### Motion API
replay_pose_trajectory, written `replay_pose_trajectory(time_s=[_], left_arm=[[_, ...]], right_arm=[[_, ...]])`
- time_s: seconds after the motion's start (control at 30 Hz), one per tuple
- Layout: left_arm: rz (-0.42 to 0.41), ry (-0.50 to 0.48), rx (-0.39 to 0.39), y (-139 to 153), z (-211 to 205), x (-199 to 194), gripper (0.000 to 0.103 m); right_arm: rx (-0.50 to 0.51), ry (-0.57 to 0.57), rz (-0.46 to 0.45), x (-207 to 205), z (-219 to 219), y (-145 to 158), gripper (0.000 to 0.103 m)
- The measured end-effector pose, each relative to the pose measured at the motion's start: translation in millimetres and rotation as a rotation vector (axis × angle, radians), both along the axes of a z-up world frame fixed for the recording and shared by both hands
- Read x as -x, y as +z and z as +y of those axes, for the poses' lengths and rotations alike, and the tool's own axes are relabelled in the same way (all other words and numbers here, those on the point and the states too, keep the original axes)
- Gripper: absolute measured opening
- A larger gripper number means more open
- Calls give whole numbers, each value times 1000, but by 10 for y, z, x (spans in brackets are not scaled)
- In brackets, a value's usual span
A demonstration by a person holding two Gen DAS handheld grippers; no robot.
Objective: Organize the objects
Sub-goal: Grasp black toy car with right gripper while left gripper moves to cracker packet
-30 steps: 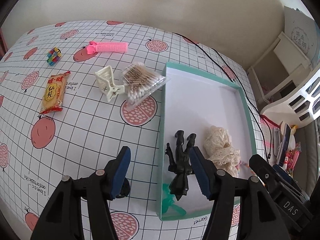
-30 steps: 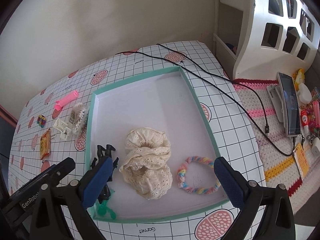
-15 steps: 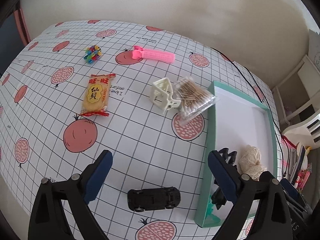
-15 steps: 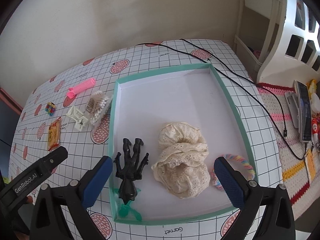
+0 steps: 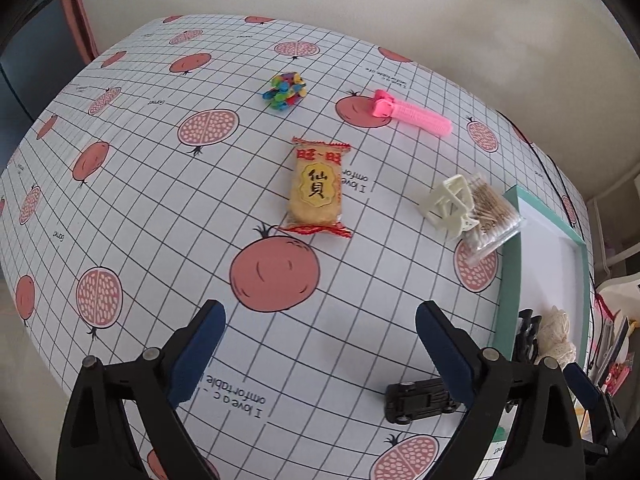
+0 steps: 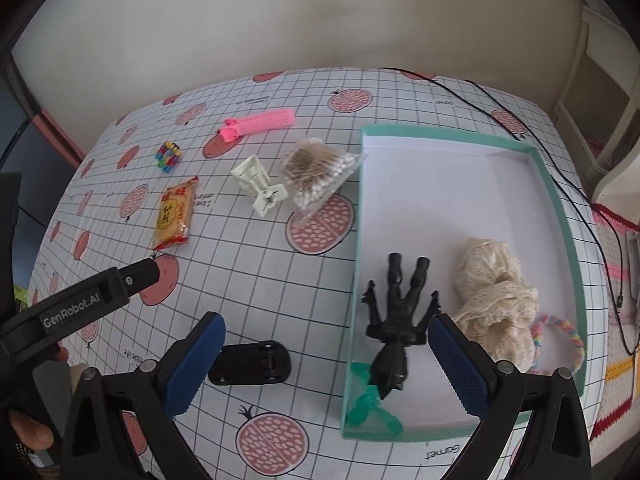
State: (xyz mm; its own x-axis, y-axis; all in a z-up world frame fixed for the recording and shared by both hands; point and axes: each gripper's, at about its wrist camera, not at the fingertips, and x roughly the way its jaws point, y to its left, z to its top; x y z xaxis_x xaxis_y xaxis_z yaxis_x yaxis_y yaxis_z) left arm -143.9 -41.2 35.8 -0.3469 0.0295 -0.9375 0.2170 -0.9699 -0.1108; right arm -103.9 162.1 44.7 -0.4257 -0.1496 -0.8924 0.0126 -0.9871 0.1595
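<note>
Where cream wall meets pomegranate-print tablecloth (image 5: 168, 216), both grippers' jaws wide apart, empty.

Toy car (image 5: 420, 399) partly covered by the left gripper's right finger (image 5: 448, 354). Green plastic piece (image 6: 370, 404) half hidden under the black figure (image 6: 396, 320). Rainbow hair tie (image 6: 560, 344) partly behind the lace scrunchie (image 6: 500, 300). Small print on the table (image 6: 240, 272) too fine to read in full.
</note>
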Motion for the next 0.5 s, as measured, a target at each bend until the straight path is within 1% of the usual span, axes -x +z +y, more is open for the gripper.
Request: replay_pose_trajectory(time_s=[0.13, 0.27, 0.37, 0.5], left_arm=[[-23, 3, 14, -41, -156, -9, 96], [-30, -2, 12, -51, -268, -14, 96], [-34, 2, 11, -55, -339, -15, 96], [-44, 26, -8, -75, -414, -23, 96]], right_arm=[[-13, 47, -22, 5, -231, -64, 103], [-45, 121, -39, -4, -429, -132, 103], [-62, 174, -47, -30, -515, -166, 103], [-106, 228, -79, -66, -559, -262, 103]])
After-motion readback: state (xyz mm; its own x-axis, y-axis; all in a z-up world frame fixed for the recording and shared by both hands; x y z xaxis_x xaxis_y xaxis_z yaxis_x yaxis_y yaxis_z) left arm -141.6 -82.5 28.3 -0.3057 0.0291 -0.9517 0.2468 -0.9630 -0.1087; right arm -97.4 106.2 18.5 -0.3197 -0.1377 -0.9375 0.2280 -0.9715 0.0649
